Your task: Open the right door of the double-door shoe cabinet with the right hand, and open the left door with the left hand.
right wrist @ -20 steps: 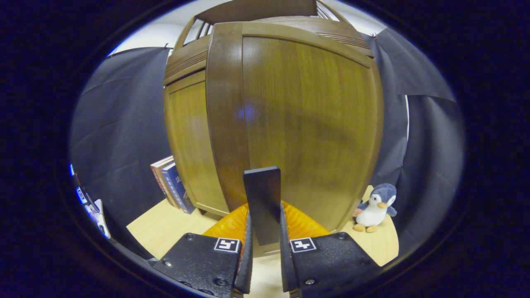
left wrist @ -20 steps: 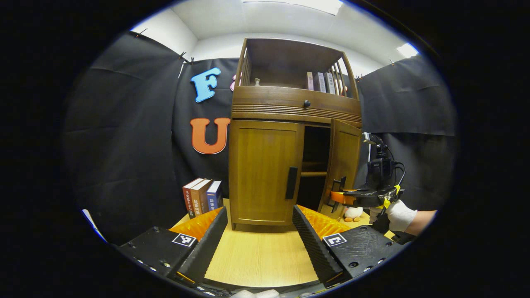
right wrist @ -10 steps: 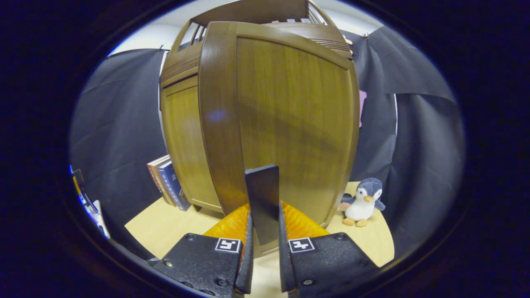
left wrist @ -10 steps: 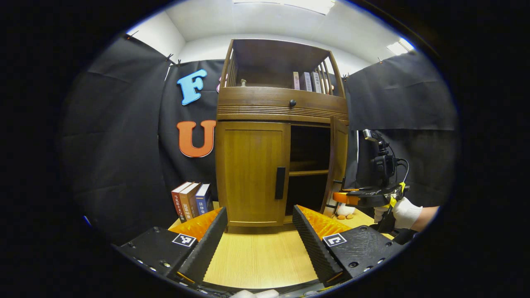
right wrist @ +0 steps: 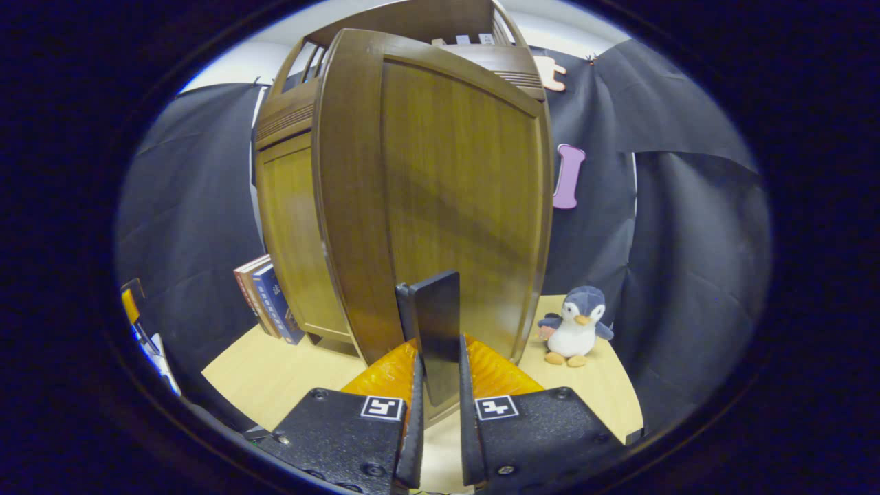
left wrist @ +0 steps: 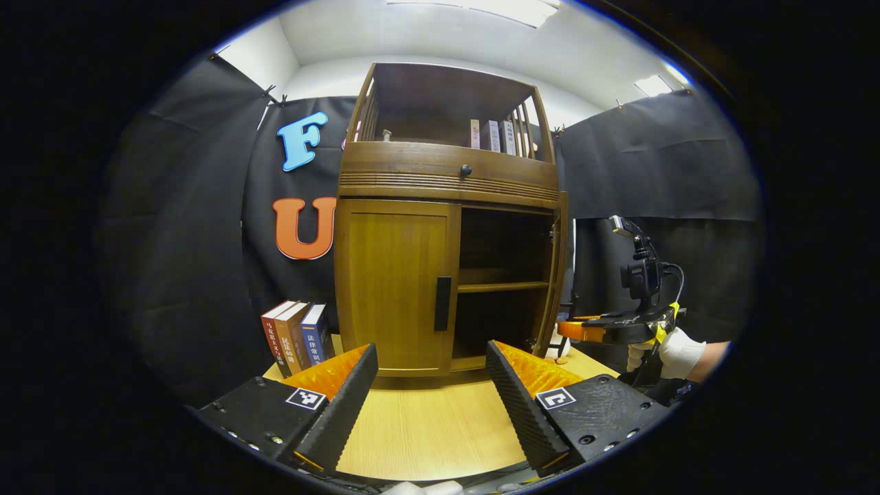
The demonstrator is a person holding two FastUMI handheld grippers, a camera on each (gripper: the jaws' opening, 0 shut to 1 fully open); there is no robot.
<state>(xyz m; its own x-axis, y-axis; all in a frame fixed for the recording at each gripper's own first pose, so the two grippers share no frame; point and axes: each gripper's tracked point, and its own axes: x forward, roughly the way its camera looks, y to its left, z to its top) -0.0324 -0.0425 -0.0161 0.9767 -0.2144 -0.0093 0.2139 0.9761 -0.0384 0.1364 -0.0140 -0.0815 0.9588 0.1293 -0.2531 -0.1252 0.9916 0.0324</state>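
Shoe cabinet [left wrist: 447, 206] stood on the wooden tabletop [left wrist: 433, 426], against the black cloth wall. Right door [right wrist: 440, 199] was swung wide open, edge-on in the left gripper view; right gripper [right wrist: 437, 412] was clamped on its dark handle [right wrist: 434, 330], both fingers pressing it. Left door [left wrist: 395, 282] was closed, its handle [left wrist: 443, 304] untouched. Left gripper [left wrist: 432, 405] was spread open, hovering over the tabletop short of the cabinet. Open right bay looked dark, one shelf [left wrist: 502, 285] across it, contents unclear. Upper open shelf held a few upright books [left wrist: 491, 135]. More books [left wrist: 295, 337] stood left of the cabinet; a penguin plush [right wrist: 574, 326] sat to its right.
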